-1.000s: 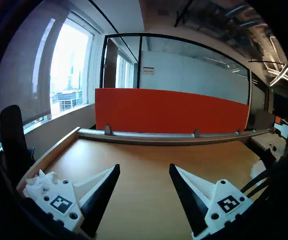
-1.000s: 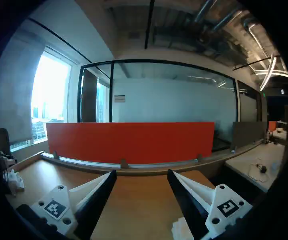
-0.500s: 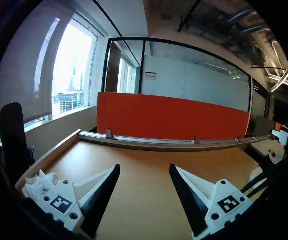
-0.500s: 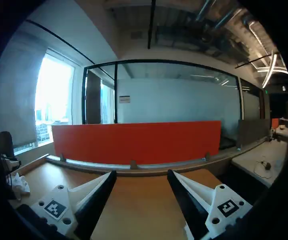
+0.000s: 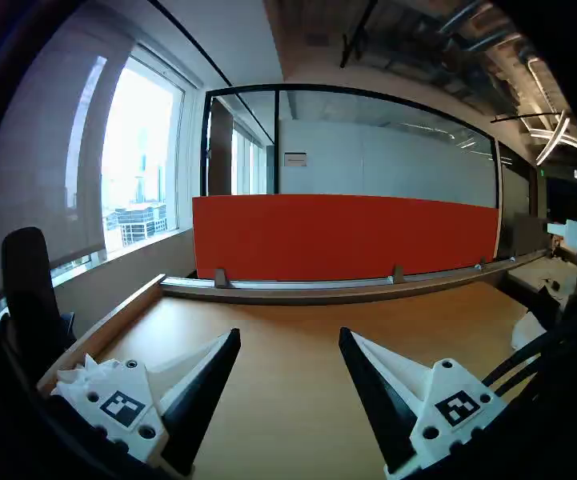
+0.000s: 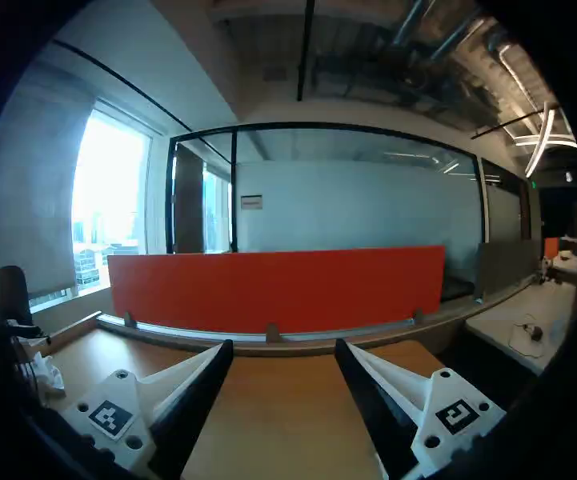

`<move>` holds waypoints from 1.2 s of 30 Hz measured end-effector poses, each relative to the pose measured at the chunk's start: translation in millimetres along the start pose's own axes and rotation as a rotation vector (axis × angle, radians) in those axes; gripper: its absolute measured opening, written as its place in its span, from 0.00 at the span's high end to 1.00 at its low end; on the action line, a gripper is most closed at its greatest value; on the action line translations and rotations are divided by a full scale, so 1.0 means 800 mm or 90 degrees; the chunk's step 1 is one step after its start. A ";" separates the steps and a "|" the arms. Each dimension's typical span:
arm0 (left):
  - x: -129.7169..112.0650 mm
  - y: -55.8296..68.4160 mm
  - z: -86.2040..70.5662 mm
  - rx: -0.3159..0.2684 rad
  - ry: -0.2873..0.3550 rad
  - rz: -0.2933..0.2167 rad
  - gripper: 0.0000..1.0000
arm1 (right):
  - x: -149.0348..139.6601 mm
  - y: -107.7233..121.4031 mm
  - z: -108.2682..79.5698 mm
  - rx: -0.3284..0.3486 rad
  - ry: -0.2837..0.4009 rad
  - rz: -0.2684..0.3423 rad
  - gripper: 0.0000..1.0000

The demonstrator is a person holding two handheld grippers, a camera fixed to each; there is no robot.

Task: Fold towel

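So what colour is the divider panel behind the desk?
Orange-red divider panel, clearest in the left gripper view.

Wooden desk [image 5: 288,360], orange divider [image 5: 344,236] at back; bright window [image 5: 140,184] alongside; glass partition [image 5: 384,160] behind; exposed ceiling pipes [image 6: 416,40].

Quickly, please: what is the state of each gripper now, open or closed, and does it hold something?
Left white two-finger gripper: open, holding nothing.
Right white two-finger gripper: open, holding nothing.

White cloth [image 6: 47,373] (crumpled) partly hidden, leftward.
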State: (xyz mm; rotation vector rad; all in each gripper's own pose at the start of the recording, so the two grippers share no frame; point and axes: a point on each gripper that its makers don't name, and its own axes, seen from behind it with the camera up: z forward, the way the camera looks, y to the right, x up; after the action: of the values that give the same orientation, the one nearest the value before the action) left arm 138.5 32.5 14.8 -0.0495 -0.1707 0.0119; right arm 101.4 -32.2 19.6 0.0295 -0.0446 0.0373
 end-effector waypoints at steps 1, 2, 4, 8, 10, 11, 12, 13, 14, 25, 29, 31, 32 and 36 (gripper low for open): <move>-0.003 0.000 0.000 0.000 0.003 0.005 0.09 | -0.001 -0.002 -0.002 0.000 0.001 0.001 0.02; -0.006 0.001 -0.001 -0.001 0.007 0.009 0.09 | -0.002 -0.003 -0.004 0.001 0.001 0.002 0.02; -0.014 0.000 -0.002 0.001 0.013 0.018 0.09 | -0.006 -0.007 -0.009 0.002 0.001 0.005 0.02; -0.034 -0.005 -0.005 0.013 0.022 0.032 0.09 | -0.021 -0.014 -0.015 0.007 -0.005 0.006 0.02; -0.045 -0.008 -0.008 0.020 0.029 0.036 0.09 | -0.029 -0.017 -0.016 0.009 -0.008 0.005 0.02; -0.050 -0.009 -0.009 0.023 0.032 0.037 0.09 | -0.031 -0.017 -0.016 0.009 -0.009 0.004 0.02; -0.055 -0.010 -0.010 0.025 0.037 0.037 0.09 | -0.034 -0.017 -0.016 0.008 -0.010 0.002 0.02; -0.060 -0.010 -0.010 0.025 0.040 0.036 0.09 | -0.036 -0.017 -0.016 0.007 -0.010 0.002 0.02; -0.065 -0.010 -0.011 0.025 0.044 0.035 0.09 | -0.038 -0.018 -0.016 0.005 -0.009 0.002 0.02; -0.124 -0.015 -0.004 0.027 0.078 0.029 0.09 | -0.067 -0.033 -0.012 0.014 -0.002 -0.010 0.02; -0.141 -0.016 0.000 0.027 0.089 0.030 0.09 | -0.083 -0.040 -0.009 0.018 -0.005 -0.019 0.02; -0.150 -0.016 0.001 0.027 0.093 0.029 0.09 | -0.090 -0.043 -0.008 0.020 -0.006 -0.022 0.02; -0.154 -0.016 0.002 0.027 0.094 0.028 0.09 | -0.093 -0.044 -0.008 0.021 -0.006 -0.024 0.02; -0.169 -0.017 0.008 0.025 0.099 0.019 0.09 | -0.103 -0.048 -0.007 0.026 -0.006 -0.033 0.02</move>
State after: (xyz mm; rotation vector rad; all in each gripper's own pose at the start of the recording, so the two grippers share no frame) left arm 4.2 17.0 -1.2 -0.0140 -0.0147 0.0410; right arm 20.5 -73.0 9.2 0.0709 -0.0529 -0.0138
